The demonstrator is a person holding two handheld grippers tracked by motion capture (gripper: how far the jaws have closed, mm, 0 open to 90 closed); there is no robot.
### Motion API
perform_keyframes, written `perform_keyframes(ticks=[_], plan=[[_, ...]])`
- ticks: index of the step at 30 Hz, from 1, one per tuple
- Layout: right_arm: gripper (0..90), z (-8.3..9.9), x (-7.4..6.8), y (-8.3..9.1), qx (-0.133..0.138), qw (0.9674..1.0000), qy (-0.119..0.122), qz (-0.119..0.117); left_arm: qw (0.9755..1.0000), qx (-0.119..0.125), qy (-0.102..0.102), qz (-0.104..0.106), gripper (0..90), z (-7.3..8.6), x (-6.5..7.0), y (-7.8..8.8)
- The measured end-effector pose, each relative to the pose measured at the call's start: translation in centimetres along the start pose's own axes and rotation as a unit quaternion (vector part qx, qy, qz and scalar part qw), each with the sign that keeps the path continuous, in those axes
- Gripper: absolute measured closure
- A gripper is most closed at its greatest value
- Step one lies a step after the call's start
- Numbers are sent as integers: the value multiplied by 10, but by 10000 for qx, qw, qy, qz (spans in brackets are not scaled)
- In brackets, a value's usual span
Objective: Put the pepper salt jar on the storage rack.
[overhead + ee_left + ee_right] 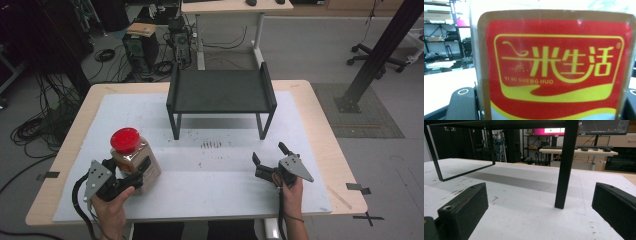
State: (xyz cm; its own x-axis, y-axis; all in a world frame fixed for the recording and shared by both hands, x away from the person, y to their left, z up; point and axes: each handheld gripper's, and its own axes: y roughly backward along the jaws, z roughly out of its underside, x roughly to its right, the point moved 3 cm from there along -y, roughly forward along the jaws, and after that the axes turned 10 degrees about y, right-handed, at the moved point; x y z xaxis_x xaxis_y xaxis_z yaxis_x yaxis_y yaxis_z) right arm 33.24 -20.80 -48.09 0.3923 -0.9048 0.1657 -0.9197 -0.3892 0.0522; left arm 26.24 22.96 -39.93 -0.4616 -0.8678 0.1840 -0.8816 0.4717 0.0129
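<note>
Left tongs [131, 176] clamped on red-lidded clear plastic jar [136, 159] | right tongs [270, 157] released | risk: tilted jar slipping.

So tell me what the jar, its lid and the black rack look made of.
Jar: likely clear plastic, since the brown contents show through, with a glossy printed label.
Lid: smooth red, probably plastic.
Rack: seemingly matte black painted metal, judging by its thin straight legs.
</note>
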Motion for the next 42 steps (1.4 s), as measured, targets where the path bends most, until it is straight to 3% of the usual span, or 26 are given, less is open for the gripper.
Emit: perform_keyframes(ticks=[18, 20, 25, 39, 42], plan=[[4, 0, 0, 0, 23, 10000, 3, 12, 9989, -34, 68, 462, 249, -38, 23, -28], [3, 0, 0, 0, 36, 10000, 9, 22, 9981, -12, 49, 610, 249, -50, 29, -37], [3, 0, 0, 0, 26, 10000, -2, 16, 9977, 24, 59, 681, 249, -57, 33, -44], [4, 0, 0, 1, 56, 10000, 21, 27, 9937, -17, -138, 1111, 249, -98, 57, -86], [4, 0, 0, 1, 64, 10000, 21, 28, 9936, -17, -148, 1118, 249, -100, 58, -87]])
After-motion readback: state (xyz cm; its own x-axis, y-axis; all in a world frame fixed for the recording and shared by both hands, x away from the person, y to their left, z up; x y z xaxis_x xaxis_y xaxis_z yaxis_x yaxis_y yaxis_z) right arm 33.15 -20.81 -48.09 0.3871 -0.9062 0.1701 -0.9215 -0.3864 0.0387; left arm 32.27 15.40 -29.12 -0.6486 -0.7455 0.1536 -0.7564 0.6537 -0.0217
